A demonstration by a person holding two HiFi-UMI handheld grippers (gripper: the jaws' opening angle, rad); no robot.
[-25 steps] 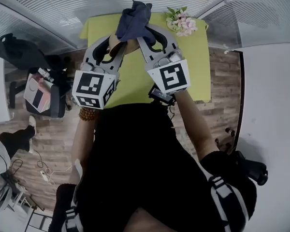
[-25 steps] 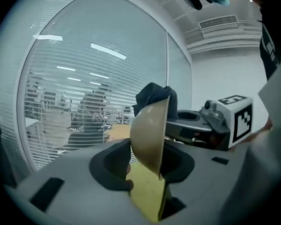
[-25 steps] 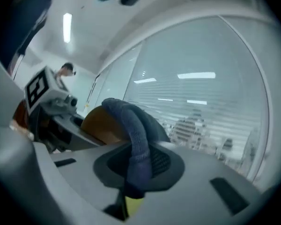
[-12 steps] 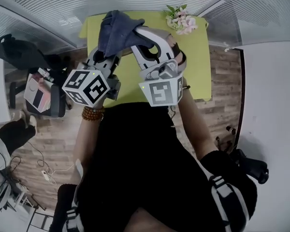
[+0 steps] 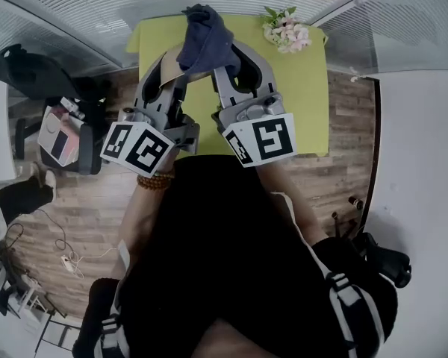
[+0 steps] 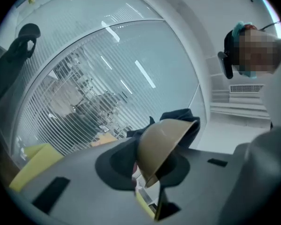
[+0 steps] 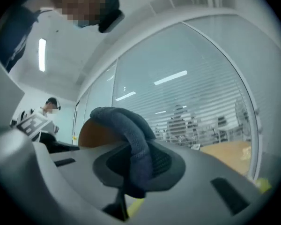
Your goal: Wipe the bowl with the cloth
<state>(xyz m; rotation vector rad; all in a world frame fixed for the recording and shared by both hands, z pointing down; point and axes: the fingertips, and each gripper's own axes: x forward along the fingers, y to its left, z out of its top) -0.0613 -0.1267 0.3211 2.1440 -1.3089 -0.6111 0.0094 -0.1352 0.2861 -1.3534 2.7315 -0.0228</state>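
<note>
Both grippers are raised over the yellow-green table (image 5: pixel 302 103). A tan bowl (image 6: pixel 165 144) stands on edge, and my left gripper (image 6: pixel 147 187) is shut on its rim. In the head view only a sliver of the bowl (image 5: pixel 177 71) shows at the left gripper (image 5: pixel 172 64). A dark blue cloth (image 5: pixel 206 39) hangs bunched over the bowl's top. The jaws of my right gripper (image 5: pixel 229 60) are opening, with the cloth still pinched between them. In the right gripper view the cloth (image 7: pixel 136 149) drapes down into the right gripper (image 7: pixel 126 197), and the bowl (image 7: pixel 94 134) sits just behind it.
A bunch of pink and white flowers (image 5: pixel 287 33) lies at the table's far right corner. Glass walls with blinds close off the far side. A bag (image 5: pixel 60 136) and a dark chair (image 5: pixel 30 77) stand on the wooden floor at left. A white surface (image 5: pixel 422 170) lies at right.
The cloth swung left over the bowl half a second ago and is now back near the middle. The left gripper's jaws have narrowed onto the bowl. Both grippers shifted slightly.
</note>
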